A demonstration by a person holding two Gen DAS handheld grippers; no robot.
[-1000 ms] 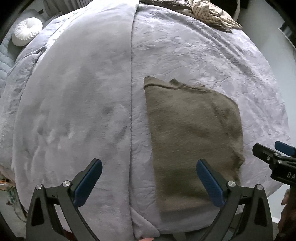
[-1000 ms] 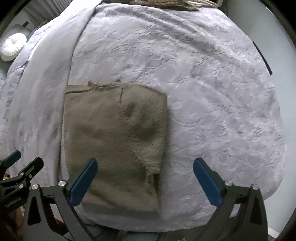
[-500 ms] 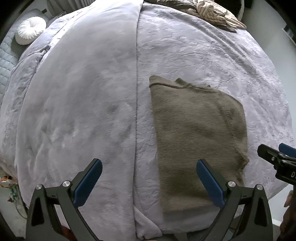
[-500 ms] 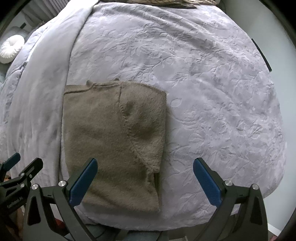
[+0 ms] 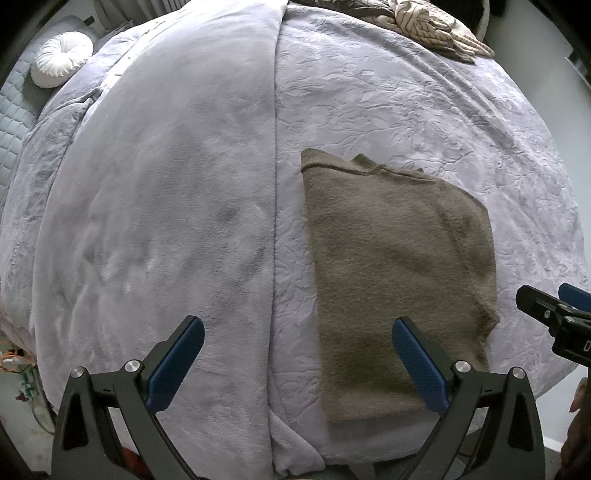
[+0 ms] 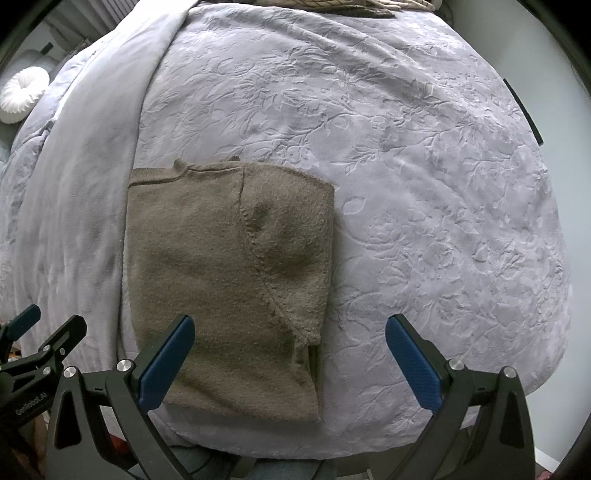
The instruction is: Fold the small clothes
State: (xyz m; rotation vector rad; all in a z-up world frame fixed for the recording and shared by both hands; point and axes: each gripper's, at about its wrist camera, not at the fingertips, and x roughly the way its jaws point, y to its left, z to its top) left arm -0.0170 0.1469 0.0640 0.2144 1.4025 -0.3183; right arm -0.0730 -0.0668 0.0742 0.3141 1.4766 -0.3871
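Holding both tools above the near edge of the bed, we keep the left gripper [image 5: 297, 363] spread wide, its blue pads [image 5: 177, 363] empty, one over the smooth fleece blanket [image 5: 159, 206] and the other over the lower part of the olive sweater [image 5: 391, 266]. Our right gripper [image 6: 288, 362] is likewise spread wide and holds nothing; its left pad [image 6: 164, 360] hangs over the sweater's [image 6: 221, 280] lower half, while its right pad hangs over bare bedding. Each tool shows at the edge of the other's view, so we have them side by side and apart.

We see the sweater lying flat on the embossed lavender bedspread [image 6: 424, 192], folded into a tall rectangle, with one sleeve turned over its right side and the collar at the far end. Its left edge runs just beside the seam where the fleece blanket meets the bedspread. Its hem lies near the bed's front edge.

Farther out, we see a round white cushion [image 5: 61, 59] at the far left and a patterned beige fabric heap [image 5: 436, 27] at the far end of the bed.
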